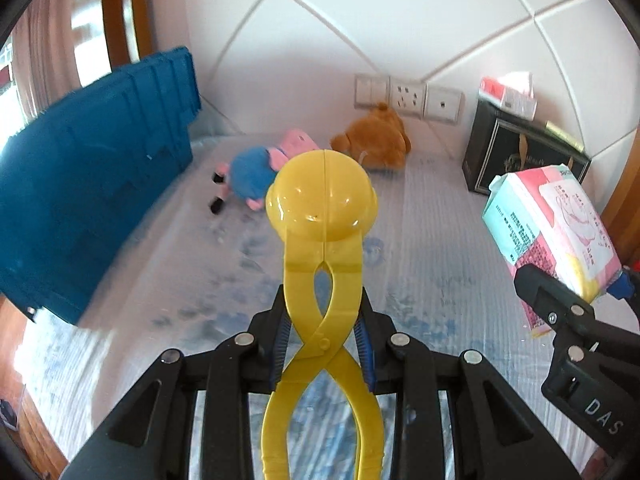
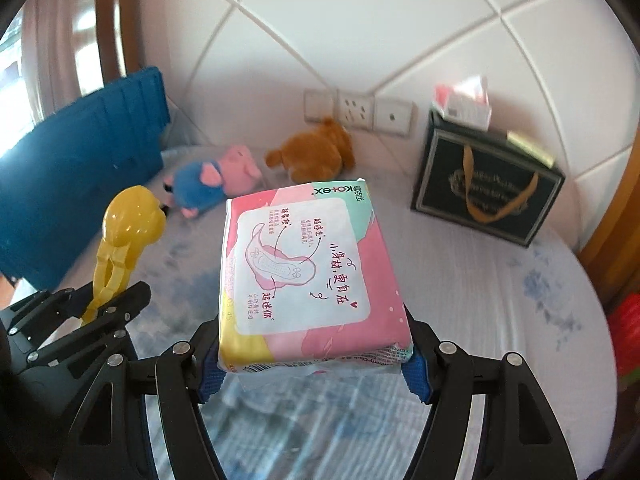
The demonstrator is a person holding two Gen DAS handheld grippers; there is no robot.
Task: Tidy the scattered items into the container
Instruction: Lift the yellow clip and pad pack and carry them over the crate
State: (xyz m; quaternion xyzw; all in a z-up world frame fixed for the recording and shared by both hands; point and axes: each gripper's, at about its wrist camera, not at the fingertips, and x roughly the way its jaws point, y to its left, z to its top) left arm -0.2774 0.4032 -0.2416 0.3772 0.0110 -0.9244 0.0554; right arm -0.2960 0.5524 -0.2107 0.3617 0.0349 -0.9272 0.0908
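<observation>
My left gripper (image 1: 323, 334) is shut on a yellow ball-shaped plastic clamp toy (image 1: 322, 208), held above the bed; the toy also shows in the right wrist view (image 2: 130, 216). My right gripper (image 2: 310, 360) is shut on a pink pad package (image 2: 304, 276), held above the bed; the package also shows in the left wrist view (image 1: 556, 224). A blue plastic container (image 1: 92, 184) stands at the left, also in the right wrist view (image 2: 76, 176). A pink-and-blue pig plush (image 1: 260, 168) and a brown bear plush (image 1: 376, 140) lie by the far wall.
A black gift bag (image 2: 484, 184) with a tissue box (image 2: 464, 104) on top stands at the right by the padded headboard. Wall sockets (image 1: 406, 94) sit behind the plush toys. The bed has a blue-patterned cover (image 1: 440, 264). Something red (image 2: 628, 328) lies off the bed's right edge.
</observation>
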